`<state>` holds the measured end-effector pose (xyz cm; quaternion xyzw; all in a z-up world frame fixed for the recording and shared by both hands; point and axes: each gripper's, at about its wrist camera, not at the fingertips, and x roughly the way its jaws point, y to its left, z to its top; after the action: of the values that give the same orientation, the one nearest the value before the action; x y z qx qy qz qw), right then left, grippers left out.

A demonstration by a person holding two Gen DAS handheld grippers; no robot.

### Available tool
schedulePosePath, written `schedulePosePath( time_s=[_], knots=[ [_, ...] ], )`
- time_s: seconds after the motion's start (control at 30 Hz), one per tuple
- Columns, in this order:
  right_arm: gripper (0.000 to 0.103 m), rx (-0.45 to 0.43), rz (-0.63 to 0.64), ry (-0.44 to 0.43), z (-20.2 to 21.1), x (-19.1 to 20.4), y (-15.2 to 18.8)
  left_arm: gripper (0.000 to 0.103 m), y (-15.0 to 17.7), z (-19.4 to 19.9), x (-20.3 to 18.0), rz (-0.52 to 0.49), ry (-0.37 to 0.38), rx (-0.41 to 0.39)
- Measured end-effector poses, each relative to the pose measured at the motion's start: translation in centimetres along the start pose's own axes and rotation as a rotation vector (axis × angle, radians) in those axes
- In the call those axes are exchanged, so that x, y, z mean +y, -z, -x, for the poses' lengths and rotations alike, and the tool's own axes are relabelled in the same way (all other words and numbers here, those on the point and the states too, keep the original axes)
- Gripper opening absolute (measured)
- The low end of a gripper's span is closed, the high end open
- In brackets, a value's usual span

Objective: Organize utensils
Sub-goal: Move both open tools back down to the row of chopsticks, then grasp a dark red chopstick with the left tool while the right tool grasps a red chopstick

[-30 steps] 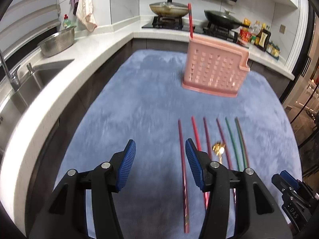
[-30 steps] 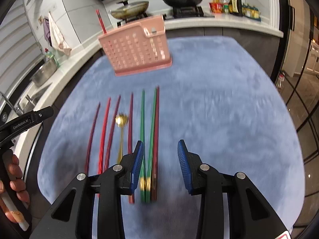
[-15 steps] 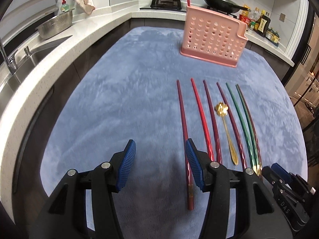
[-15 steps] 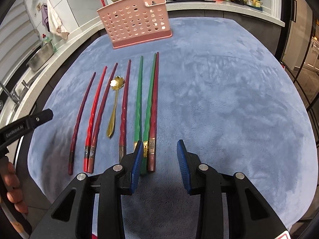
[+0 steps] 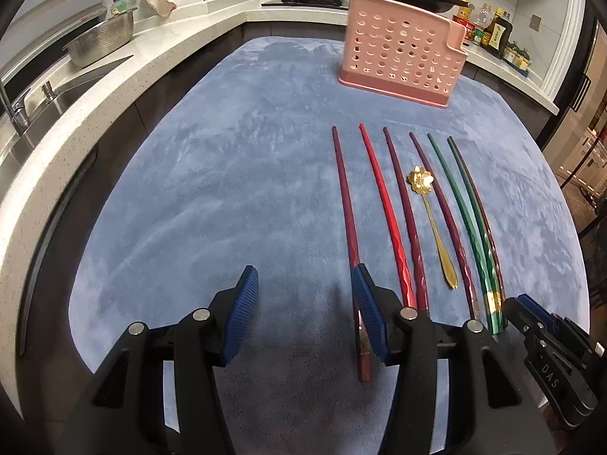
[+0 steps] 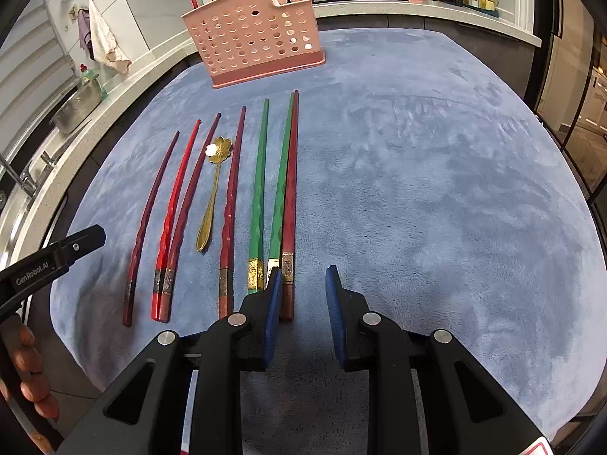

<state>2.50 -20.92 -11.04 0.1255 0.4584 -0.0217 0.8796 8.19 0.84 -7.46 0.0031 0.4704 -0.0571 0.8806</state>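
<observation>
Currently both tongs pointing steeply down: left tongs apart, right tongs closing, empty; seven chopsticks, one spoon lying at 11 o'clock.

Both my wrist cameras look steeply down from close above the blue mat, sharing the pink rack at twelve o'clock and the chopstick row.
</observation>
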Motion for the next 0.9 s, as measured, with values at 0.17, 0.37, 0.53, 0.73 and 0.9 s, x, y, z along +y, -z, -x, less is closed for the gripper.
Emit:
schedulePosePath(
  time_s=[0.17, 0.37, 0.53, 0.73, 0.9],
  knots=[
    [0.021, 0.000, -0.006, -0.004, 0.1, -0.3, 0.2, 0.050, 0.6, -0.1, -0.2, -0.004, 0.008, 0.013],
    [0.021, 0.005, -0.009, -0.005, 0.1, -0.1, 0.2, 0.058, 1.4, -0.3, -0.4, -0.003, 0.027, 0.028],
    [0.019, 0.005, 0.002, -0.002, 0.0, 0.2, 0.3, 0.058, 2.0, -0.8, -0.8, -0.008, 0.040, 0.049],
    [0.017, 0.012, 0.012, 0.007, -0.3, 0.4, 0.4, 0.058, 2.7, -1.4, -1.2, -0.022, 0.048, 0.070],
    [0.013, 0.012, 0.007, 0.008, -0.4, 0.1, 0.5, 0.057, 3.3, -2.2, -1.4, -0.040, 0.034, 0.084]
  ],
)
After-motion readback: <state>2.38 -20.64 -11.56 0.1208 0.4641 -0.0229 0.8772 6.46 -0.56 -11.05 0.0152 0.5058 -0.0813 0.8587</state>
